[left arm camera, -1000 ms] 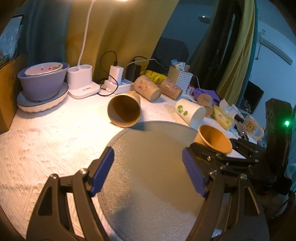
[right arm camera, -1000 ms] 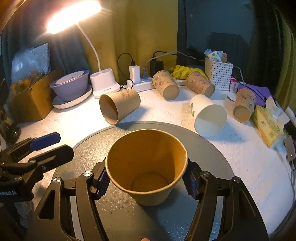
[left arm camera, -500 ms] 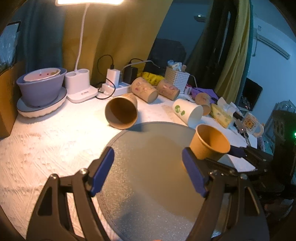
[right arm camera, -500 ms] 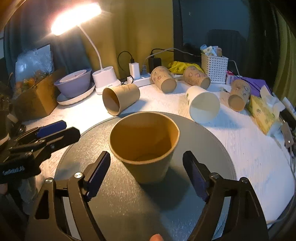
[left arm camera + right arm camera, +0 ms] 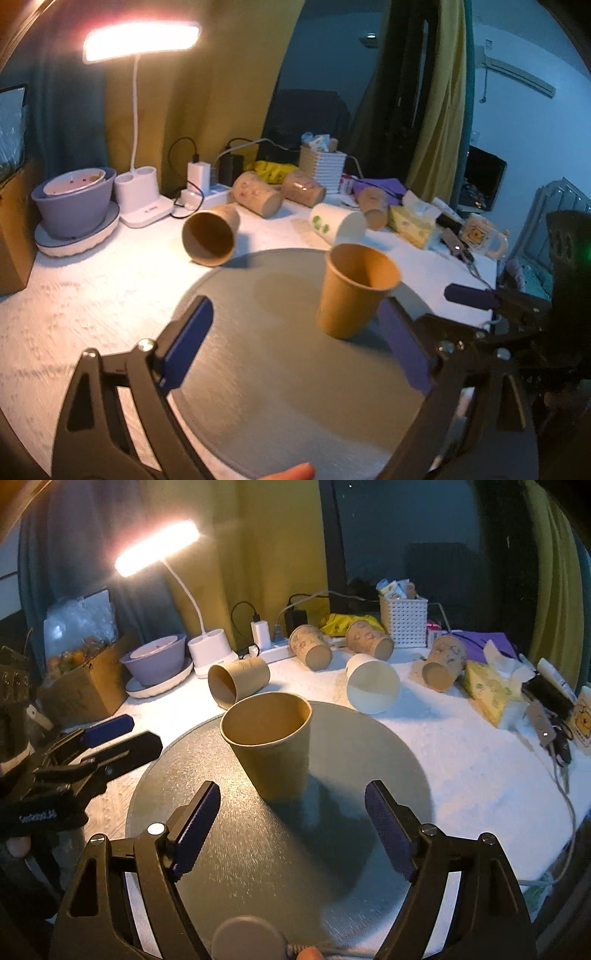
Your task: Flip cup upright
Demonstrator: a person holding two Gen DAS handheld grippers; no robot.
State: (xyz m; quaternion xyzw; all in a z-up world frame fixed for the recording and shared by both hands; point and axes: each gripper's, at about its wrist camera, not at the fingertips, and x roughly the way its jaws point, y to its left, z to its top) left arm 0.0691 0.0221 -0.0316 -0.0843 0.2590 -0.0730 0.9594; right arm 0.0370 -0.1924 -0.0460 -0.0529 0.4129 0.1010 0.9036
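A brown paper cup (image 5: 271, 749) stands upright, mouth up, on the round grey mat (image 5: 332, 849); it also shows in the left wrist view (image 5: 352, 290), on the mat (image 5: 258, 387). My right gripper (image 5: 293, 825) is open and empty, just behind the cup and not touching it. My left gripper (image 5: 297, 349) is open and empty over the mat's near side; the cup stands ahead of its right finger. In the right wrist view the left gripper (image 5: 110, 738) sits at the mat's left edge.
Another brown cup (image 5: 236, 681) lies on its side behind the mat, as do a white cup (image 5: 373, 688) and three patterned cups (image 5: 310, 651). A lamp (image 5: 210, 653), a bowl on a plate (image 5: 157, 661), a power strip, a basket (image 5: 404, 616) and a tissue pack (image 5: 487, 696) line the back and right.
My right gripper opened, let go of the brown cup and drew back; the cup now stands free on the mat. My left gripper has pulled back and up a little.
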